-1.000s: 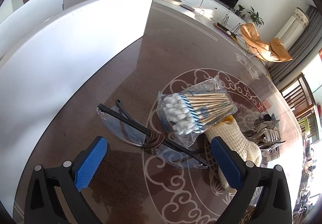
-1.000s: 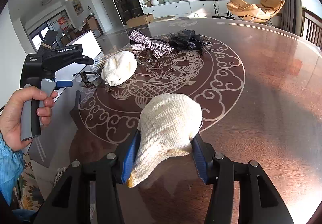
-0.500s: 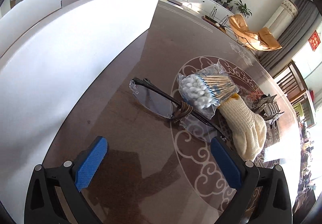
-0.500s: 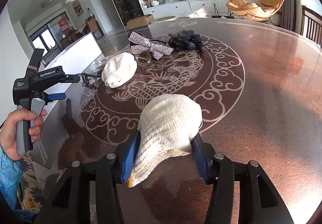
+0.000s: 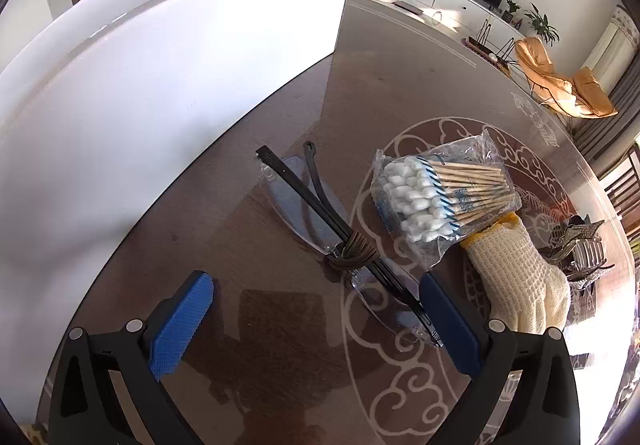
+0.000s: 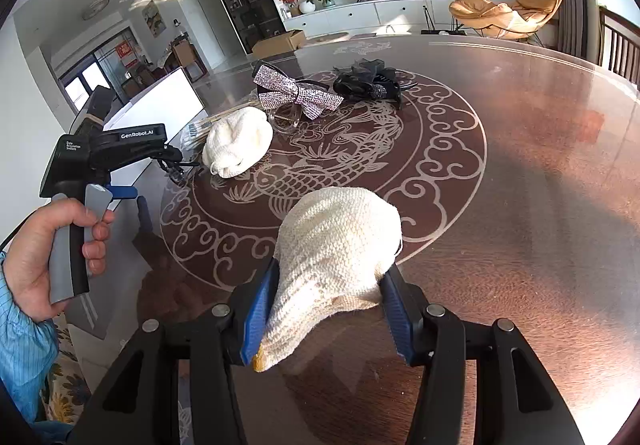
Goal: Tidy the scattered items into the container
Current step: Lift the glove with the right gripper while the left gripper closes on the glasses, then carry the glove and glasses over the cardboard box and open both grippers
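Observation:
My right gripper (image 6: 326,303) is shut on a cream knit glove (image 6: 340,245) and holds it above the table. My left gripper (image 5: 316,319) is open just above the table, its fingers on either side of black-framed clear glasses (image 5: 320,217). A bag of cotton swabs (image 5: 436,201) lies beyond the glasses. A second cream glove (image 5: 520,277) lies to their right; it also shows in the right wrist view (image 6: 238,143). The white container (image 5: 168,77) stands at the left, its wall close to the glasses.
A rhinestone bow (image 6: 296,91) and a black hair clip (image 6: 368,83) lie at the far side of the round patterned table (image 6: 540,173). The hand-held left gripper (image 6: 104,161) is seen at the left of the right wrist view.
My left gripper pulled back from the glasses half a second ago, then moved in again, so the glasses now lie between its fingers. The right gripper with its glove has stayed still.

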### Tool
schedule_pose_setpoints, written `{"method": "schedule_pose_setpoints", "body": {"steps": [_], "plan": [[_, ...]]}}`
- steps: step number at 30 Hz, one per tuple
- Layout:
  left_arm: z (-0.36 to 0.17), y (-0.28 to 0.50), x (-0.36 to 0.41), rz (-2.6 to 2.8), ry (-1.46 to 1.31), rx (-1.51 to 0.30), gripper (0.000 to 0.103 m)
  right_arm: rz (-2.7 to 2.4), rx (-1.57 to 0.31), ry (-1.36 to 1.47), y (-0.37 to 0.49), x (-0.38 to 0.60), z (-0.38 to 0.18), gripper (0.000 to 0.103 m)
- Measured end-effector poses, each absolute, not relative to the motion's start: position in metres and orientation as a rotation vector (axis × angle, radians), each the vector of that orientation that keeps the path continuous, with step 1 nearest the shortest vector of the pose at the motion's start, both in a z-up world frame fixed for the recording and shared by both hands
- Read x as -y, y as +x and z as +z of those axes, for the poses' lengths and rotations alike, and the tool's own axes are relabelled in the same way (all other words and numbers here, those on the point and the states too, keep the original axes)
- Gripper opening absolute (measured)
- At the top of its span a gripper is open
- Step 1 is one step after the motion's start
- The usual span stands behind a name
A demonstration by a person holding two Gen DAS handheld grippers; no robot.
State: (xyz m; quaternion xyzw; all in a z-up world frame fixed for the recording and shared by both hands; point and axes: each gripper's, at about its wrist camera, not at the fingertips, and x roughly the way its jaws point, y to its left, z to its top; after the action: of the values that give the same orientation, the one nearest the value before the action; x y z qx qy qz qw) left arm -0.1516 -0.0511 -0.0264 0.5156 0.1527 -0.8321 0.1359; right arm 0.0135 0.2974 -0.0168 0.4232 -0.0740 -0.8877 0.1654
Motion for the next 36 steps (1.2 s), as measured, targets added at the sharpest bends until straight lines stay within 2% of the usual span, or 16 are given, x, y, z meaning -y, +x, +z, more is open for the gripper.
{"method": "schedule_pose_setpoints", "body": {"steps": [3,8,11,14,18,20,24,25,26,27,28,32,36], "plan": [[-0.027,-0.135,0.069,-2.422,1.533,-0.406,0.103,-2.526,0.220,1.204,0.013,-0.298,-0.017,0.053],[-0.024,-0.138,0.078,-2.503,1.551,-0.518,0.103,-2.534,0.216,1.206,0.013,-0.297,-0.016,0.056],[-0.027,-0.151,0.060,-2.519,1.569,-0.383,0.103,-2.553,0.225,1.220,0.011,-0.297,-0.015,0.069],[-0.035,-0.157,0.038,-2.544,1.558,-0.123,0.103,-2.583,0.239,1.247,0.007,-0.296,-0.015,0.077],[-0.036,-0.151,0.035,-2.629,1.474,-0.106,0.103,-2.621,0.282,1.260,0.001,-0.290,-0.015,0.079],[-0.037,-0.145,0.034,-2.649,1.411,-0.105,0.103,-2.639,0.307,1.265,-0.003,-0.286,-0.015,0.084],[-0.035,-0.146,0.036,-2.668,1.438,-0.084,0.103,-2.688,0.170,1.301,-0.013,-0.268,-0.016,0.084],[-0.033,-0.144,0.035,-2.700,1.441,-0.059,0.089,-2.699,0.153,1.307,-0.012,-0.268,-0.016,0.077],[-0.029,-0.137,0.031,-2.749,1.421,-0.031,0.052,-2.709,0.155,1.305,-0.008,-0.270,-0.015,0.044],[-0.025,-0.131,0.028,-2.785,1.415,-0.003,0.033,-2.707,0.161,1.301,-0.004,-0.273,-0.014,0.044],[-0.024,-0.127,0.028,-2.807,1.429,0.001,0.024,-2.703,0.161,1.301,0.000,-0.276,-0.014,0.044],[-0.014,-0.096,0.039,-2.883,1.443,-0.112,0.008,-2.669,0.196,1.271,0.020,-0.286,-0.009,0.044],[0.003,-0.053,0.032,-2.970,1.408,-0.120,0.007,-2.628,0.246,1.187,0.040,-0.287,0.007,0.044]]}}
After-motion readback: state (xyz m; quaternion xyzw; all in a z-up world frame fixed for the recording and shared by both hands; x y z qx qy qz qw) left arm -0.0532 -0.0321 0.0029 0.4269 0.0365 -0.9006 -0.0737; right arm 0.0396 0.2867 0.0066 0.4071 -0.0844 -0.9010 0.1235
